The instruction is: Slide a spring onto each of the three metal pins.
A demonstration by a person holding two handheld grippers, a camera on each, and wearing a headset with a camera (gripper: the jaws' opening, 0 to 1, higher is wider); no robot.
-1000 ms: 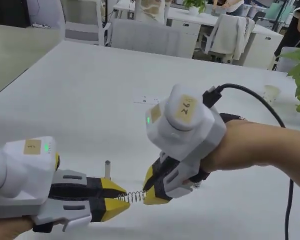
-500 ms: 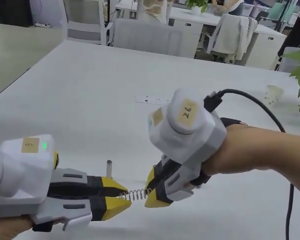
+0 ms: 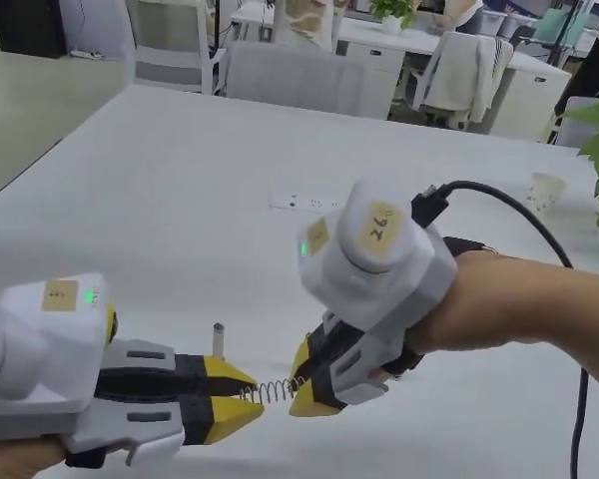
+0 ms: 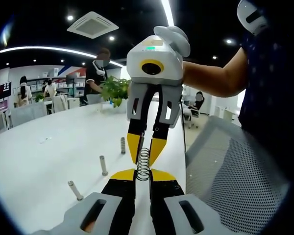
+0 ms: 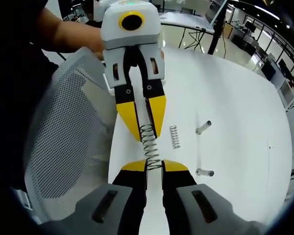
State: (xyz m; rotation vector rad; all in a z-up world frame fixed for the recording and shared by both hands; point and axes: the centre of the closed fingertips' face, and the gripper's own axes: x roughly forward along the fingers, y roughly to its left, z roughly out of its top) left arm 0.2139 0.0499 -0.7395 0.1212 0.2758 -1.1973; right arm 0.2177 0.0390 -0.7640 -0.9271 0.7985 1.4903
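At lower centre of the head view, a spring (image 3: 270,390) stretches between the left gripper (image 3: 248,395) and right gripper (image 3: 299,384), each clamped tight on one end.

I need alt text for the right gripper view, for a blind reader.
The right tongs and the left tongs each grip one end of a spring above the white table. A loose spring and two metal pins are on the table.

Spring (image 3: 270,391) between left gripper (image 3: 250,396) and right gripper (image 3: 298,387)
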